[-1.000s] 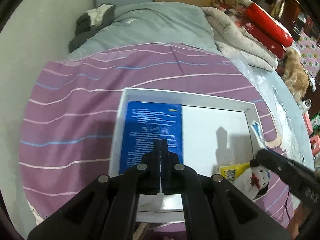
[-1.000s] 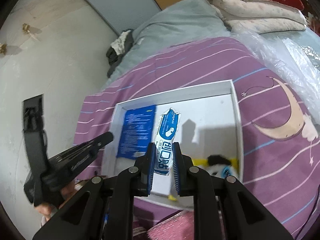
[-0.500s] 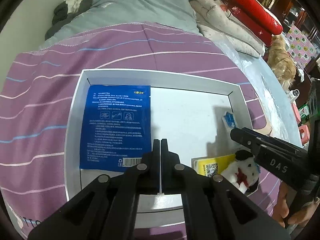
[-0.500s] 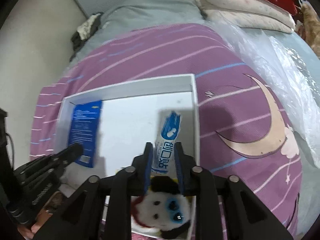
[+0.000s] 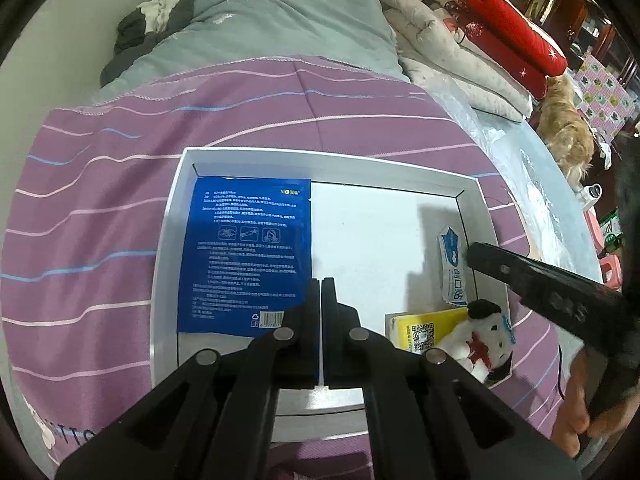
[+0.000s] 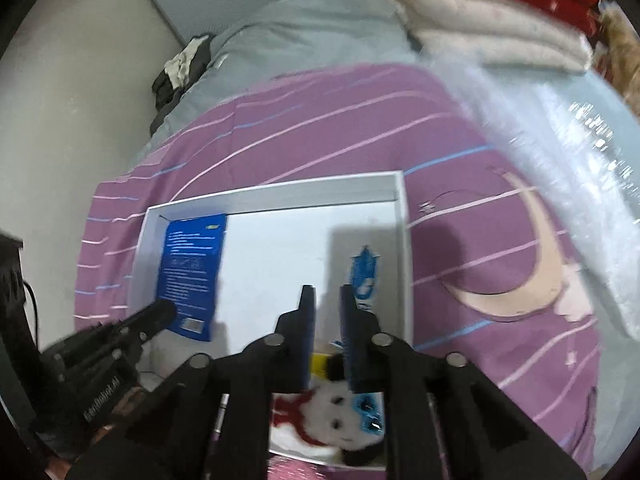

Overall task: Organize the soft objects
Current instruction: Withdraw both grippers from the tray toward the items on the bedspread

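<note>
A purple quilt with thin pink and blue stripes [image 5: 100,208] covers the bed, with a grey blanket [image 5: 288,28] bunched at its far end and cream and red bedding [image 5: 472,44] stacked at the far right. On the quilt lies a shallow white rectangular cardboard box [image 5: 164,264], open at the top.

Inside the box, a flat blue plastic packet printed with white text [image 5: 244,248] lies along the left wall. Against the right wall lies a narrow white-and-blue soft tube pack [image 5: 452,264], its length running from near to far. In the near right corner sits a small white plush toy with black ears and a red scarf [image 5: 484,336], leaning on a yellow card pack with a QR code [image 5: 420,330] just to its left.

The left gripper [image 5: 321,288] hovers over the near middle of the box, its jaws pressed together with nothing between them. The right gripper [image 6: 326,300] hangs over the near right part of the box, above the plush toy, with a narrow gap between its jaws and nothing in it; the tube pack lies just beyond and to the right of its tips. The right wrist view is blurred.
</note>
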Available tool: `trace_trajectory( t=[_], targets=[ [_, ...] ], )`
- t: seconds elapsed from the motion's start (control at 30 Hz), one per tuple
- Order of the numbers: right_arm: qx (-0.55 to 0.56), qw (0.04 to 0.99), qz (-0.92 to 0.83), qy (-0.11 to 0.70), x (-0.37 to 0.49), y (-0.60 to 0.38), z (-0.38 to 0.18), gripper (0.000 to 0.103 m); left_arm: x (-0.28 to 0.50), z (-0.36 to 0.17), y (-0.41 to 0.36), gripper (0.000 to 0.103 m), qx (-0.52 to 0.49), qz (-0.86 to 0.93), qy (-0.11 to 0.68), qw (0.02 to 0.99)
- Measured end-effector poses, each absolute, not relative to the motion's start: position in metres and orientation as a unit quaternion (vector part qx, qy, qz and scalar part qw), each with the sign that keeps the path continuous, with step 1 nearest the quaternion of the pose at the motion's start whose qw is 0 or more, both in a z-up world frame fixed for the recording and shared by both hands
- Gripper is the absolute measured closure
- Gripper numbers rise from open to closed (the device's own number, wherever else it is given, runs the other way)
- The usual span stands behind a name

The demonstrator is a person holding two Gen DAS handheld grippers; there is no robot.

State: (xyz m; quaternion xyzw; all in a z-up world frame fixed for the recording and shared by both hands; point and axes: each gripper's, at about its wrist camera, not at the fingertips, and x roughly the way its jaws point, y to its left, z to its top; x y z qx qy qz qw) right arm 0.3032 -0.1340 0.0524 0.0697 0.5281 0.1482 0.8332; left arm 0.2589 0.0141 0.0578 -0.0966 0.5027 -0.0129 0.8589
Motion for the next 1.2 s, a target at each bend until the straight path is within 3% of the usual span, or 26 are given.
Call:
trace_trajectory(
  t=[0.37, 1.2],
  targets=[
    [0.04, 0.801, 0.107, 0.588, 0.326, -0.13, 0.015, 0.097, 0.255, 0.059, 0.013, 0.102, -0.099, -0.02, 0.499, 0.861],
    [0.063, 0.807, 0.127, 0.572, 0.311, -0.137, 0.042, 0.099, 0.241, 0.07, 0.015, 0.102, -0.108, -0.016, 0.493, 0.863]
  ],
)
